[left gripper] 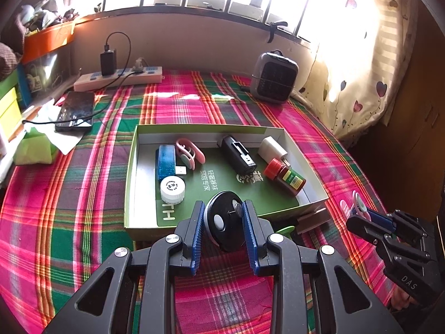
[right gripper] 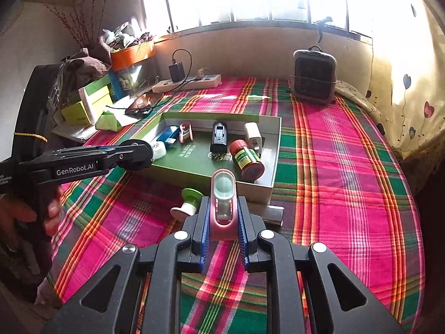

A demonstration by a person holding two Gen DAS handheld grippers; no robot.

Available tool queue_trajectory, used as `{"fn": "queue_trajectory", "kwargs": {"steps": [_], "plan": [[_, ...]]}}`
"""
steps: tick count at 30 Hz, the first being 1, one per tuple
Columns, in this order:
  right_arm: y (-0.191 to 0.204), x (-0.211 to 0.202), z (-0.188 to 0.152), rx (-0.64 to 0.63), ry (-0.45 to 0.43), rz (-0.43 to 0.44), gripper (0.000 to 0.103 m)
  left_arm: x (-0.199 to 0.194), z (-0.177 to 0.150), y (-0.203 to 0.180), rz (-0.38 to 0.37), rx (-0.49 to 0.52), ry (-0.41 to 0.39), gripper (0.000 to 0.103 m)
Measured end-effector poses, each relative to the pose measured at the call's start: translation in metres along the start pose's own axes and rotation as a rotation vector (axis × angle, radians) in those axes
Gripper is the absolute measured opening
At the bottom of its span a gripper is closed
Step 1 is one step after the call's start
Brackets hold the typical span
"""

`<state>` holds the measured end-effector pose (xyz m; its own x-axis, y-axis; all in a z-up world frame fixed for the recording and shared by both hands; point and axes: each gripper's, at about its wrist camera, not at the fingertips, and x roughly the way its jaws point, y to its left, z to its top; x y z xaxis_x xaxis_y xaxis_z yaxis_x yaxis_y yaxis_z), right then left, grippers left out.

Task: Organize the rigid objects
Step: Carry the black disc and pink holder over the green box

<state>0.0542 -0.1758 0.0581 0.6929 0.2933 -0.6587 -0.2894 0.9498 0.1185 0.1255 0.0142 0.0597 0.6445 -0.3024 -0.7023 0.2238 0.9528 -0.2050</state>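
A shallow green-lined box (left gripper: 130,172) (right gripper: 258,188) lies on the plaid cloth. Inside it are a blue case (left gripper: 166,162), a pink clip (left gripper: 190,151), a black charger (left gripper: 239,154), a white plug (left gripper: 272,147), a red-capped bottle (left gripper: 286,176) and a white jar (left gripper: 173,188). My left gripper (left gripper: 224,204) (right gripper: 143,150) is shut on a black round disc (left gripper: 219,222) (right gripper: 136,157) over the box's near edge. My right gripper (right gripper: 222,200) (left gripper: 354,217) is shut on a second pink clip (right gripper: 224,186) (left gripper: 358,204), just outside the box's near right corner.
A green-and-white spool (right gripper: 189,201) and a small brown block (right gripper: 271,211) lie on the cloth by the box's near side. Farther back are a phone (left gripper: 75,111), a power strip (left gripper: 119,78), a small heater (left gripper: 274,78) and clutter at the left. A curtain (left gripper: 361,69) hangs at the right.
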Motion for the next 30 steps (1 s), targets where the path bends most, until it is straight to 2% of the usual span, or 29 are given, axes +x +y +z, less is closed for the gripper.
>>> {"fn": "queue_trajectory", "kwargs": {"steps": [17, 30], "plan": [[-0.005, 0.009, 0.040, 0.002, -0.033, 0.008, 0.019, 0.007, 0.014, 0.005, 0.002, 0.000, -0.007, 0.026], [-0.010, 0.050, 0.076, 0.008, 0.002, 0.038, 0.019, 0.027, 0.022, 0.010, 0.005, -0.001, 0.016, 0.026]]}}
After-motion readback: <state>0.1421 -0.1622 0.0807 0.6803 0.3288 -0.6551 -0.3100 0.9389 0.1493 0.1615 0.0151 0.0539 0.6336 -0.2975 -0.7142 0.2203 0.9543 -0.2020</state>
